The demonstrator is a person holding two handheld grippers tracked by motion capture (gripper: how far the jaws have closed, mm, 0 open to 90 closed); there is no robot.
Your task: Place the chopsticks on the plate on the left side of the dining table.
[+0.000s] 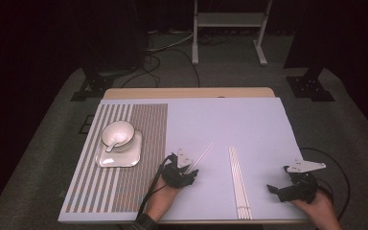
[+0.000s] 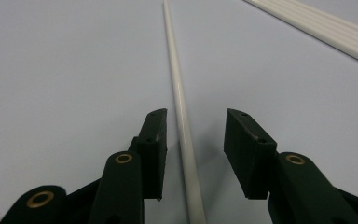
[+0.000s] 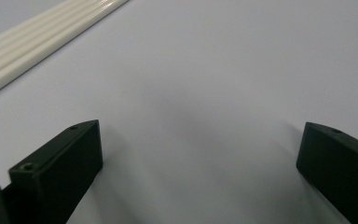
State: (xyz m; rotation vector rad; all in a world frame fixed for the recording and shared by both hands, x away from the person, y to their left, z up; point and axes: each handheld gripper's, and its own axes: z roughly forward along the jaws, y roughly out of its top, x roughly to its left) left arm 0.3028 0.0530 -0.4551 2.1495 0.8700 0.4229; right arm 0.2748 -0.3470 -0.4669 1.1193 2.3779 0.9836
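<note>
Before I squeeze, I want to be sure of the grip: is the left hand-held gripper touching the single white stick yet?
Apart. The left gripper view shows the white stick running between the open jaws of the left hand-held gripper, with table visible on both sides.

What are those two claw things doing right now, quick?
Left gripper: open, jaws either side of a single white stick, not clamped.
Right gripper: open wide, holding nothing.
</note>
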